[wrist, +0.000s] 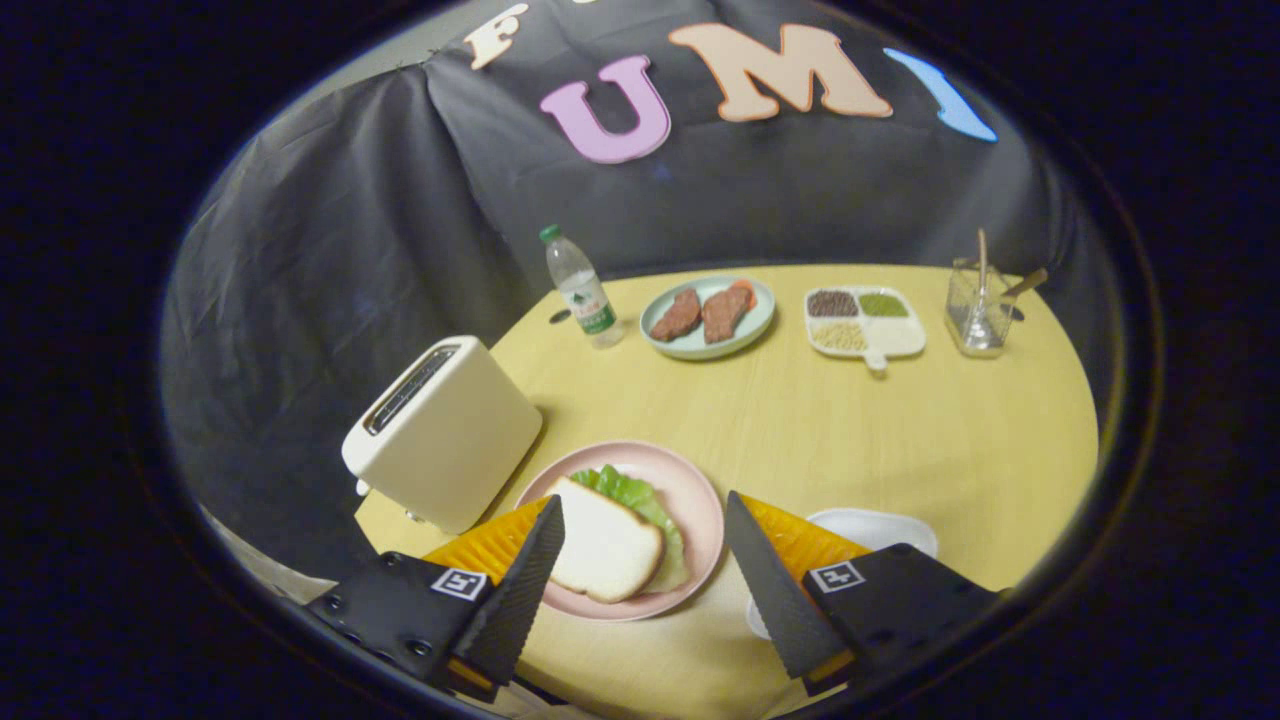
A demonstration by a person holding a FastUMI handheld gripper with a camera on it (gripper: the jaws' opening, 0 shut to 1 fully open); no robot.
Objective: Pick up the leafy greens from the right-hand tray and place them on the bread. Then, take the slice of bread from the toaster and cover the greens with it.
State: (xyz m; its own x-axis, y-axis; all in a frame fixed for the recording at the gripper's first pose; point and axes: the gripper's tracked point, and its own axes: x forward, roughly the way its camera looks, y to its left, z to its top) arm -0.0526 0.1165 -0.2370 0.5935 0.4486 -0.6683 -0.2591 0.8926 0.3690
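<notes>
Gripper (645, 545): fingers spread wide, holding nothing.
Bread slice (605, 548): on the pink plate (700, 500), between the fingers, covering the leafy greens (635, 495).
White tray (880, 525): behind the right finger.
Toaster (445, 430): left, beside the plate.

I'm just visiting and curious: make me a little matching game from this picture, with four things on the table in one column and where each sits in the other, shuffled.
Things:
1. slice of bread
2. toaster
3. water bottle
4. divided dish

Places:
A. far side of the table, beside the plate of meat, toward the toaster's side
B. on the leafy greens on the pink plate
C. between the plate of meat and the clear jar
D. at the table's edge, next to the pink plate

Pairs: 1-B, 2-D, 3-A, 4-C

The hand-held gripper is open, its fingers either side of the pink plate.
</notes>
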